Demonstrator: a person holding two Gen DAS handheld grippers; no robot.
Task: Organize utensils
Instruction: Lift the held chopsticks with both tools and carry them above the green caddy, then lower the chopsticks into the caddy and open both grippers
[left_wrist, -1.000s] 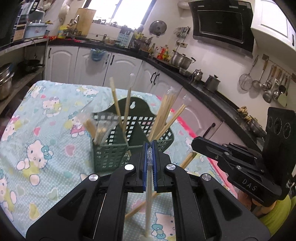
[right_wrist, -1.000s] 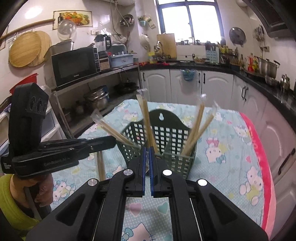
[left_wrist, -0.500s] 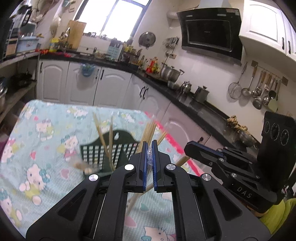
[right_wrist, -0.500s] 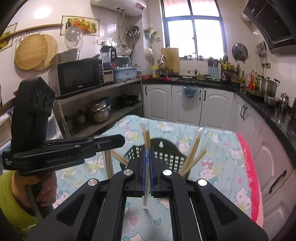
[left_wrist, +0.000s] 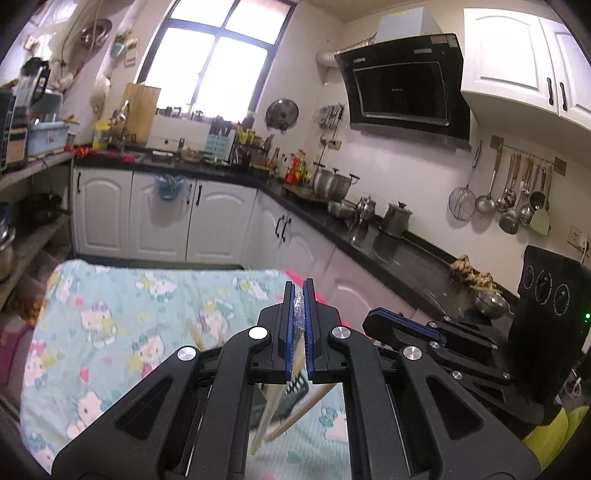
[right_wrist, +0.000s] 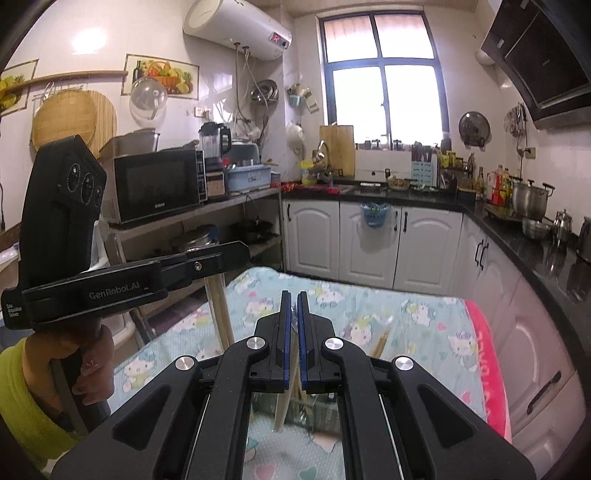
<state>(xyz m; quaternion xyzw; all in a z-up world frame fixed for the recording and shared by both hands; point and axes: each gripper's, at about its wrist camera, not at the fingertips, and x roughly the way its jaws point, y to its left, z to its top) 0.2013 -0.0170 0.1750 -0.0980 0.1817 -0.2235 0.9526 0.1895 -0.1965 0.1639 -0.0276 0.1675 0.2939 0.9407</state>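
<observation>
My left gripper (left_wrist: 298, 292) is shut on a pair of wooden chopsticks in a clear wrapper (left_wrist: 264, 421), which hangs down below the fingers. My right gripper (right_wrist: 290, 300) is likewise shut on a wrapped chopstick pair (right_wrist: 282, 406) that dangles under it. Both are held high above the table. The green slotted utensil basket (right_wrist: 327, 408) is mostly hidden beneath the grippers; a sliver of the green basket (left_wrist: 297, 387) shows in the left wrist view. Chopstick tips (right_wrist: 382, 341) rise from it. In the right wrist view the left gripper's chopsticks (right_wrist: 218, 306) hang at the left.
The table wears a light blue cartoon-cat cloth (left_wrist: 122, 317) with a pink edge (right_wrist: 487, 365). White cabinets (right_wrist: 369, 243) and a black counter (left_wrist: 402, 251) run behind and to the right. A shelf with a microwave (right_wrist: 159, 184) stands left. A person's hand (right_wrist: 88, 365) holds the left gripper.
Both grippers have risen with their chopstick pairs, which now hang free above the table. The green basket has dropped from the middle of each view to under the fingers.
</observation>
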